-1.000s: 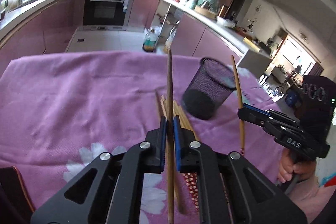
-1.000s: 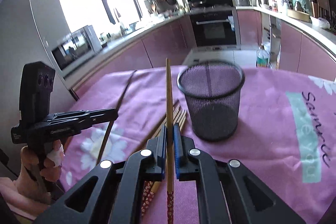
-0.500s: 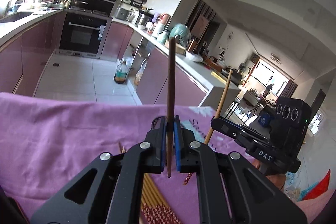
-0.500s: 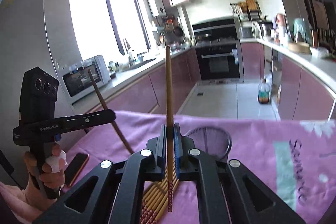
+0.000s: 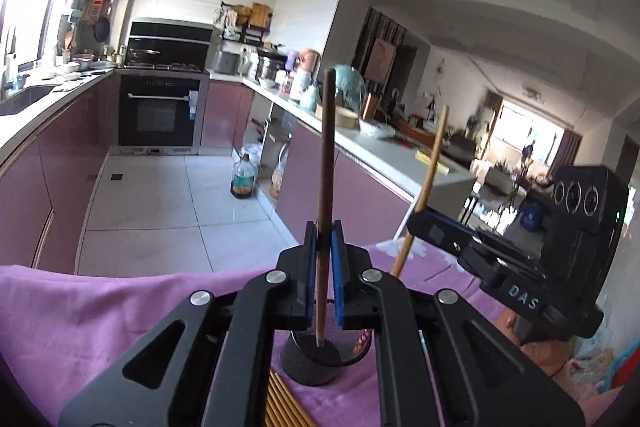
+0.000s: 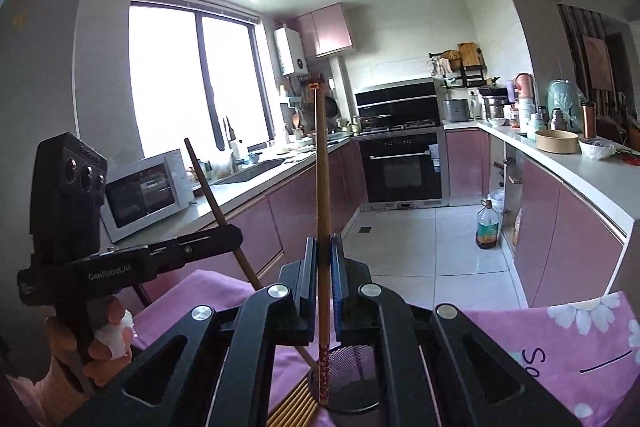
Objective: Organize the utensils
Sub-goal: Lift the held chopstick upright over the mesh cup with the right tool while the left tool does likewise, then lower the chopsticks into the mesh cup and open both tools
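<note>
My left gripper [image 5: 320, 239] is shut on a dark brown chopstick [image 5: 325, 163], held upright with its lower end over the black mesh cup [image 5: 316, 359]. My right gripper [image 6: 323, 255] is shut on a lighter chopstick [image 6: 322, 211] with a red patterned end, also upright, its lower end at the cup's [image 6: 352, 383] rim. Each gripper shows in the other's view: the right one [image 5: 424, 223] and the left one [image 6: 232, 235]. A bundle of chopsticks [image 5: 284, 403] lies on the purple cloth beside the cup; it also shows in the right wrist view [image 6: 292, 407].
The purple flowered tablecloth [image 5: 80, 315] covers the table, whose far edge lies just past the cup. Beyond are kitchen counters, an oven [image 5: 160, 111] and an oil bottle [image 5: 242, 179] on the tiled floor.
Both grippers have lifted and tilted their chopsticks from lying forward to upright, and moved them over the mesh cup. Both stay shut.
</note>
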